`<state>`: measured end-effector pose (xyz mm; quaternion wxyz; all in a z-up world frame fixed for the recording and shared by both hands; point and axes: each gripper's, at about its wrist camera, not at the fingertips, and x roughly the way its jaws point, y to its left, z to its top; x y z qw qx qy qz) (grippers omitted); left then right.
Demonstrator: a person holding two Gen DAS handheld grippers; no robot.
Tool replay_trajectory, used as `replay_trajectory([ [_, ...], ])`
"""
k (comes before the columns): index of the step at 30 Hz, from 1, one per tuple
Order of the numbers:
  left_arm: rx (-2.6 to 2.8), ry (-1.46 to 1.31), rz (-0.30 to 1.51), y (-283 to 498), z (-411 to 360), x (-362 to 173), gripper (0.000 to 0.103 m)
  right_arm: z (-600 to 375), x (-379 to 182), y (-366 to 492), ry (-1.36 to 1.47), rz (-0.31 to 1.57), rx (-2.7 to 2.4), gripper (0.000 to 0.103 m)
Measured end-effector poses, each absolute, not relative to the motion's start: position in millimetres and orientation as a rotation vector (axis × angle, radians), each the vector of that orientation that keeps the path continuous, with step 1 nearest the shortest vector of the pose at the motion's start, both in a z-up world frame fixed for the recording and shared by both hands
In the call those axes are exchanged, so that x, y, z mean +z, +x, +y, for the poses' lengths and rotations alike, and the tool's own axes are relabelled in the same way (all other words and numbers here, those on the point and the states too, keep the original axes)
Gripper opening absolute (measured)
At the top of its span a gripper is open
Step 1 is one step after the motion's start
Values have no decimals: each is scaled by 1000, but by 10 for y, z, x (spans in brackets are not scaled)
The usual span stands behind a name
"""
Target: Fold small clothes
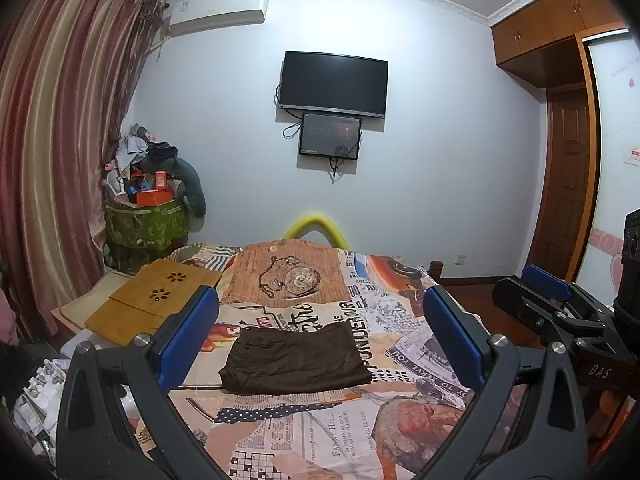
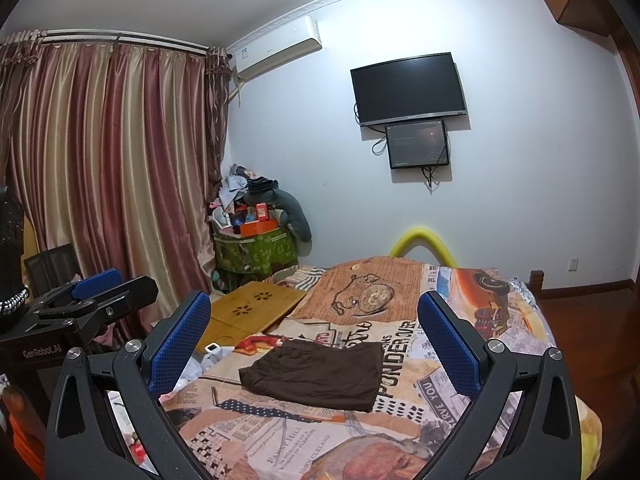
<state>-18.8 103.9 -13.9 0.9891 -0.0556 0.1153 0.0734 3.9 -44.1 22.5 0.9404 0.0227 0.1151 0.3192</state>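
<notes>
A small dark brown garment [image 1: 294, 357] lies folded into a flat rectangle on the printed bedspread [image 1: 320, 432]; it also shows in the right wrist view [image 2: 316, 374]. My left gripper [image 1: 320, 332] is open and empty, held above the bed with the garment seen between its blue pads [image 1: 188, 332]. My right gripper [image 2: 314, 336] is open and empty, likewise above and short of the garment. The right gripper also shows at the right edge of the left wrist view [image 1: 548, 300], and the left gripper at the left of the right wrist view [image 2: 96, 292].
A bamboo lap desk [image 1: 152, 304] lies at the bed's left edge, also in the right wrist view [image 2: 252, 308]. A green basket piled with clutter [image 1: 148, 216] stands by the striped curtain [image 1: 52, 160]. A TV [image 1: 334, 82] hangs on the far wall. Wardrobe and door [image 1: 568, 184] stand right.
</notes>
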Motion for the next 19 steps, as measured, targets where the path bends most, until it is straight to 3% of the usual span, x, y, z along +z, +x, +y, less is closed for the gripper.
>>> replay_trajectory([
  [19,155,-73,244,-135,971,-200,103,-392,209,32,52,245,649,103],
])
